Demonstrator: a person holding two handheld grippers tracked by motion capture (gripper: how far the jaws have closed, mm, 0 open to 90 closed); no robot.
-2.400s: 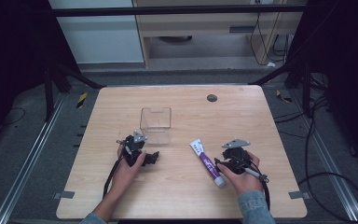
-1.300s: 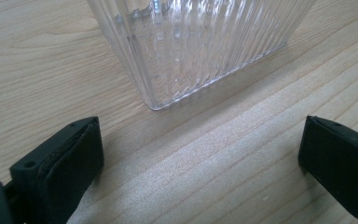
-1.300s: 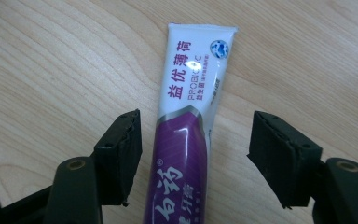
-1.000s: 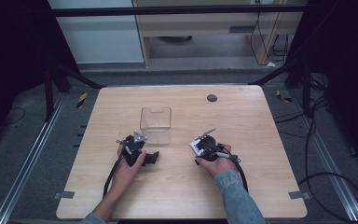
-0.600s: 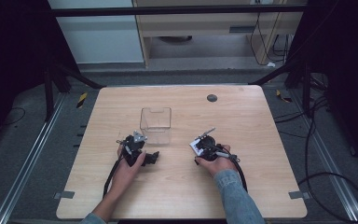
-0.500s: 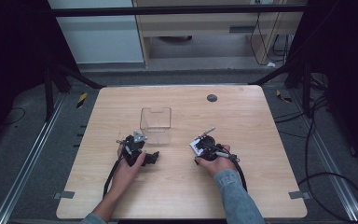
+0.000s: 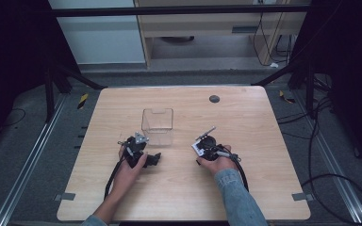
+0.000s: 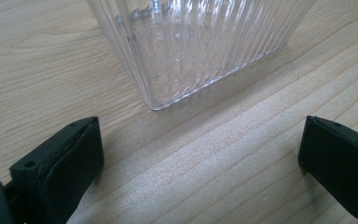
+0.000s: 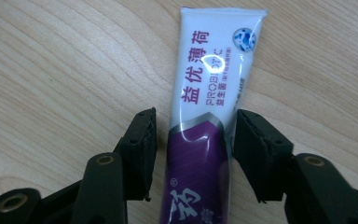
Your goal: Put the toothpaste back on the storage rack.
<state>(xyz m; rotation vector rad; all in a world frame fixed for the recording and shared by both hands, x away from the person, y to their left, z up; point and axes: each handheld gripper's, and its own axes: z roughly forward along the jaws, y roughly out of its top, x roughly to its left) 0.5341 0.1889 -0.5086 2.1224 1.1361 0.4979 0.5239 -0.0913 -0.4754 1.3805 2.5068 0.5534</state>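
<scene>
Straddling the toothpaste tube, right gripper jaws leave slim gaps.

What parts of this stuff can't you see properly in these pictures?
- Toothpaste tube: its lower end runs off the bottom edge of the right gripper view; in the high view the right gripper and hand cover it.
- Clear ribbed box: its top is cut off by the left gripper view's upper edge.
- Small dark round thing on the table: too small in the high view to identify.
</scene>
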